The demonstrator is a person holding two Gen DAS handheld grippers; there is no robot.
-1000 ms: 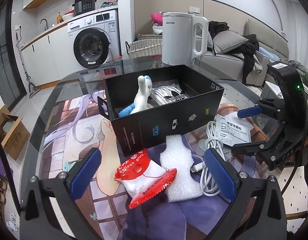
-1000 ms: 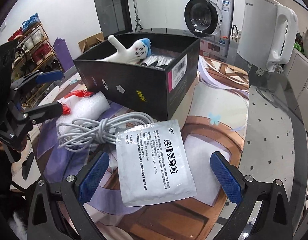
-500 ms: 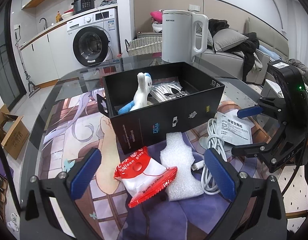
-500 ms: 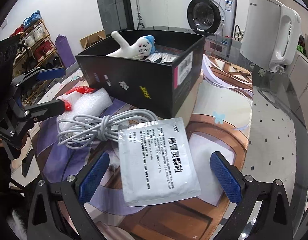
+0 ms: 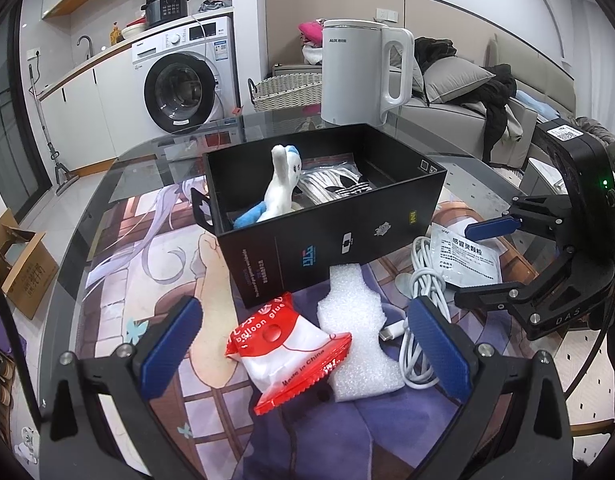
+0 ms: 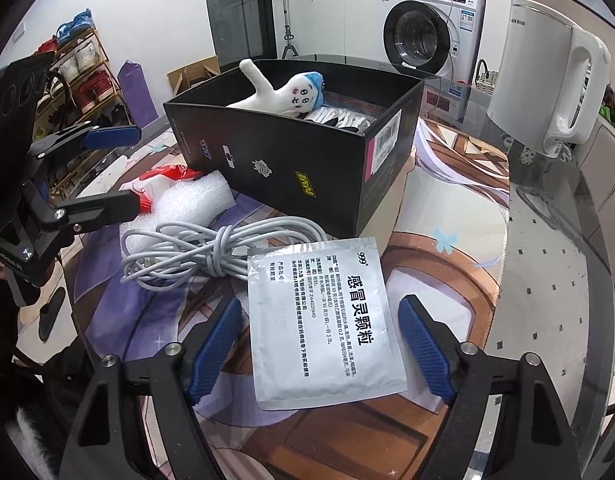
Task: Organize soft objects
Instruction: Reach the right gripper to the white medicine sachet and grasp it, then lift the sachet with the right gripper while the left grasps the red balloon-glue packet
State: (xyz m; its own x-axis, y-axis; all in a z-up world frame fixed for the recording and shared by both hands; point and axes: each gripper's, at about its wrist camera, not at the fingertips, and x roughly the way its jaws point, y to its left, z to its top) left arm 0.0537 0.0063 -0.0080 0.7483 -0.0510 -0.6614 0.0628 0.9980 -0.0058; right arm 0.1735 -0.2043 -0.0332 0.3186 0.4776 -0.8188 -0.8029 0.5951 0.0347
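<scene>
One black box [image 5: 339,232] on the glass table [image 5: 107,184], open at the top. Inside it, one white and blue plush toy [image 5: 281,184] standing up, and one clear bag of striped cloth [image 5: 335,186] lying beside it.

In front of the box, four soft things on the picture mat: one red and white balloon glue bag [image 5: 287,352], one white foam piece [image 5: 355,340] touching it, one bundle of white cable [image 6: 211,248], one silver sachet [image 6: 323,328] with its top corner over the cable.

One white kettle [image 5: 355,72] behind the box.

Two grippers. Left gripper [image 5: 303,344] tipped down at the table, blue pads wide apart, either side of the glue bag and the foam, touching neither, holding nothing. Right gripper [image 6: 323,352] tipped down more, over the sachet. Jaws just closing in, sachet between them, pads [image 6: 215,344] close on each side but not pressing yet. Nothing held.
</scene>
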